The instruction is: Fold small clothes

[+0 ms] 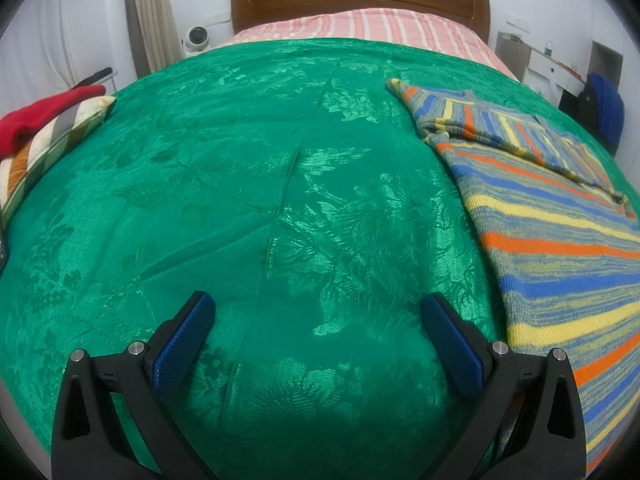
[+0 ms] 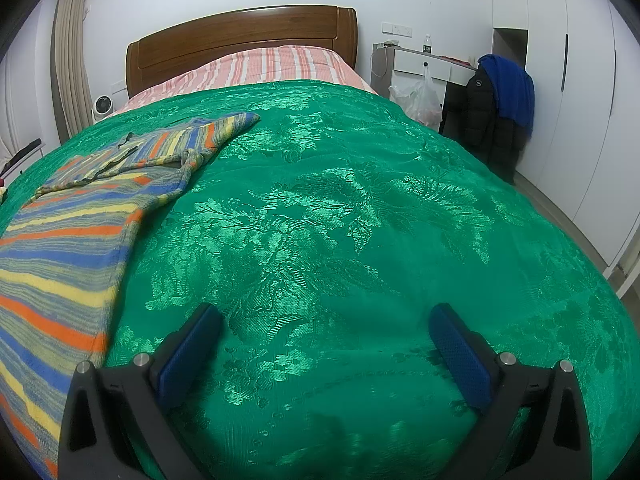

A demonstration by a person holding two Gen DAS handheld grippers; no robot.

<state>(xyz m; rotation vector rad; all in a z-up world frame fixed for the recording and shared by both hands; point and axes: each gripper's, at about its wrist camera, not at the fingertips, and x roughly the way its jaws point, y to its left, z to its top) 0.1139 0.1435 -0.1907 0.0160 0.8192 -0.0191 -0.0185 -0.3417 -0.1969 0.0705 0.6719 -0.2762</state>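
A striped knit sweater (image 1: 560, 248) in orange, blue, yellow and grey lies flat on the green bedspread (image 1: 248, 208), with a sleeve folded across its upper part. In the left wrist view it fills the right side; my left gripper (image 1: 318, 312) is open over bare bedspread just left of its edge. In the right wrist view the sweater (image 2: 68, 248) lies at the left. My right gripper (image 2: 324, 322) is open above the green bedspread (image 2: 360, 220), to the right of the garment, with nothing between its blue pads (image 2: 460, 356).
A red garment (image 1: 44, 114) rests on a striped pillow (image 1: 48, 148) at the bed's left edge. A wooden headboard (image 2: 240, 36) and pink striped sheet (image 2: 264, 64) lie ahead. Right of the bed stand a white desk (image 2: 424, 62), plastic bag (image 2: 418, 98) and jackets on a chair (image 2: 500, 100).
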